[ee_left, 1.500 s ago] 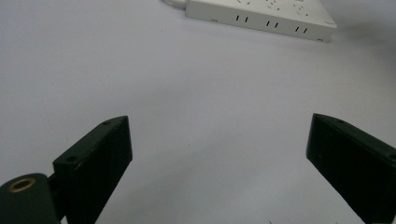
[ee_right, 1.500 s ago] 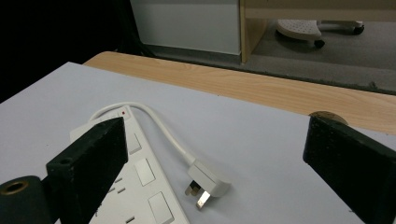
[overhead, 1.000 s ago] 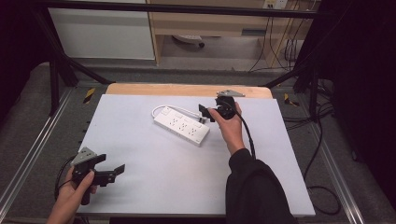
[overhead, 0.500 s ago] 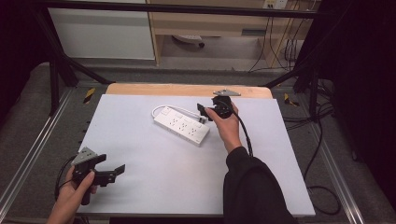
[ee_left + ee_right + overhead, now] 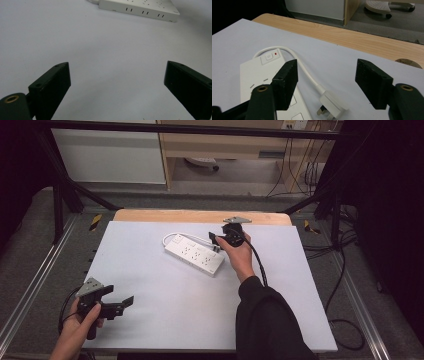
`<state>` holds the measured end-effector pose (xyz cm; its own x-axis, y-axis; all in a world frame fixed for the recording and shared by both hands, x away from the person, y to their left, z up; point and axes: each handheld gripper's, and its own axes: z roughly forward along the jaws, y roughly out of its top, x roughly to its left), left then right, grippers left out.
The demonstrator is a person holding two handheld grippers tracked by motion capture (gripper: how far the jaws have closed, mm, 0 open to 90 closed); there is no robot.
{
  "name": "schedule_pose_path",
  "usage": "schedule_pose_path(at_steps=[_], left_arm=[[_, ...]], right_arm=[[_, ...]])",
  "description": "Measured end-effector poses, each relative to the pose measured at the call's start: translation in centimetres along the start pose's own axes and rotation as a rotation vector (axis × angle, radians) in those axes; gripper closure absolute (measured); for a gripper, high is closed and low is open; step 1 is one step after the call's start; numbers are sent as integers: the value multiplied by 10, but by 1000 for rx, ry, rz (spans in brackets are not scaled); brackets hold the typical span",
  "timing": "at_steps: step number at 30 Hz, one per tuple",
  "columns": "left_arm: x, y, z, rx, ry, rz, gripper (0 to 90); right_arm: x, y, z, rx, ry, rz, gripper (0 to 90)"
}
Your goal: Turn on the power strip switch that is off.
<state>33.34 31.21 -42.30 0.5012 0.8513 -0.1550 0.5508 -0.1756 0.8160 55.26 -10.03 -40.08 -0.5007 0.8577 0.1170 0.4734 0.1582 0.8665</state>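
High view: white power strip lies slantwise on the white table, toward the far middle; its cord loops round the far end. Right gripper, held in the right hand, hovers at the strip's far right side, jaws spread. Left gripper, in the left hand, sits at the near left corner, well apart from the strip, jaws spread.

Left gripper view: both jaws wide apart over bare table; power strip far ahead, side sockets visible. No legible writing.

Right gripper view: jaws parted, straddling the white plug and cord; strip lies under the left jaw, showing a switch and a red indicator. No readable brand.
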Motion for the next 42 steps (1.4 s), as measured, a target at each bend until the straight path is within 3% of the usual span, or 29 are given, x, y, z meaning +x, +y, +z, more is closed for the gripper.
schedule_pose_path(at_steps=[9,20,34,42], left_arm=[[0,0,0,0,-3,4,71],[-1,0,1,5,-4,6,71],[-1,0,1,8,-3,8,71],[-1,0,1,11,-5,10,71]], right_arm=[[2,-4,8,12,-2,-19,472],[-1,-9,15,19,-2,3,586],[4,-15,24,7,46,44,707],[11,-19,29,12,59,30,741]])
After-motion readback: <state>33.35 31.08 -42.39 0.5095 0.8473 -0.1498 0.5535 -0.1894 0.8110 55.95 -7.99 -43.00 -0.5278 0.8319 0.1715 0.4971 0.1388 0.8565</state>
